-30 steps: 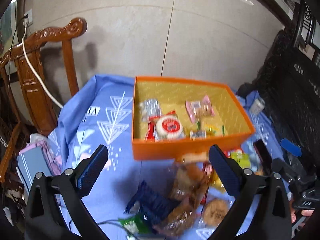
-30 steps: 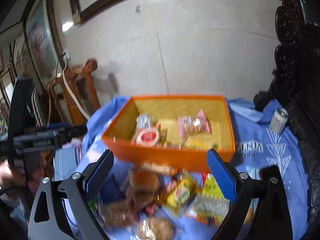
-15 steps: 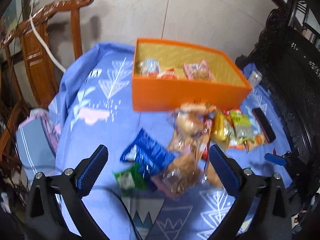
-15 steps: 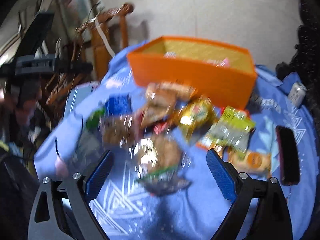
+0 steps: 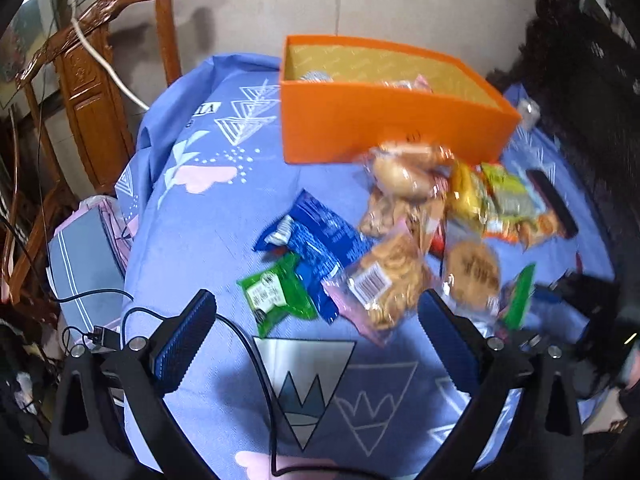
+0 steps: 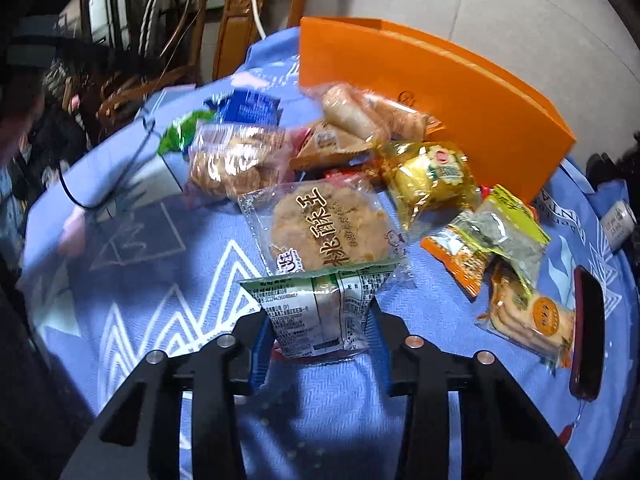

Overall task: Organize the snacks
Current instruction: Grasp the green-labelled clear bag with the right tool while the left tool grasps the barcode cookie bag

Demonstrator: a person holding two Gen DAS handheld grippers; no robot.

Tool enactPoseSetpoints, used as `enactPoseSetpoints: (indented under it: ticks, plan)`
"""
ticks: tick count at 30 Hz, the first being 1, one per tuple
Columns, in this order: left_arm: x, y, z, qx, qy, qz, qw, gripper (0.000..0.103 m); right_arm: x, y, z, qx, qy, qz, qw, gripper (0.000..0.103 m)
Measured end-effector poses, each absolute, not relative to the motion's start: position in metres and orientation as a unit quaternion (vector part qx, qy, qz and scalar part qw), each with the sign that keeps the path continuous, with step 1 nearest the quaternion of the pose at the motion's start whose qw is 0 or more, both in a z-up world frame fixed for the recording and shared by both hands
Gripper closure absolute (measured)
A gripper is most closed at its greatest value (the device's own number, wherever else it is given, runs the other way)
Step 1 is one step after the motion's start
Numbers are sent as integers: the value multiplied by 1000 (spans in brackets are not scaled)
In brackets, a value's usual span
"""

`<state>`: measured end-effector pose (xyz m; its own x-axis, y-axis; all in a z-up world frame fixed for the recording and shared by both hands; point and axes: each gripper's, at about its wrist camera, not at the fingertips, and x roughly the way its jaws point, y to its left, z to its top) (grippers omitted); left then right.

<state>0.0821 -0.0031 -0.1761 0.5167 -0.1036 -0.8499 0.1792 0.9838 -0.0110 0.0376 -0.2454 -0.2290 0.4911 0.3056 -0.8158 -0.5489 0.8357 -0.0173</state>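
Right tongs (image 6: 320, 328) clenched on a green-and-white snack packet (image 6: 320, 312), low over the table (image 6: 140, 280) at 6 o'clock of the round biscuit pack (image 6: 328, 232). Probably light, crinkly, slippery film; best pinched at the sealed edge. Left tongs (image 5: 316, 344) released, empty. Orange box (image 6: 440, 92) at 12 o'clock.

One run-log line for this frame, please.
right gripper: jaws shut on green-edged packet | left gripper: open, empty | orange box: partly filled | loose snacks on cloth
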Motion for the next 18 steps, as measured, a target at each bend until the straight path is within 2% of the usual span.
enactPoseSetpoints:
  ticks: [8,13,18]
  plan:
    - [84,-47,-212,128,455,-139,870,4,29,-284,-208,-23,442,220,869,64]
    - [98,-67,-230,192,434,-177,862,4,25,-288,-206,-1,446,216,869,64]
    - [98,-87,-241,300,405,-243,829,4,24,-287,-200,6,446,213,869,64]
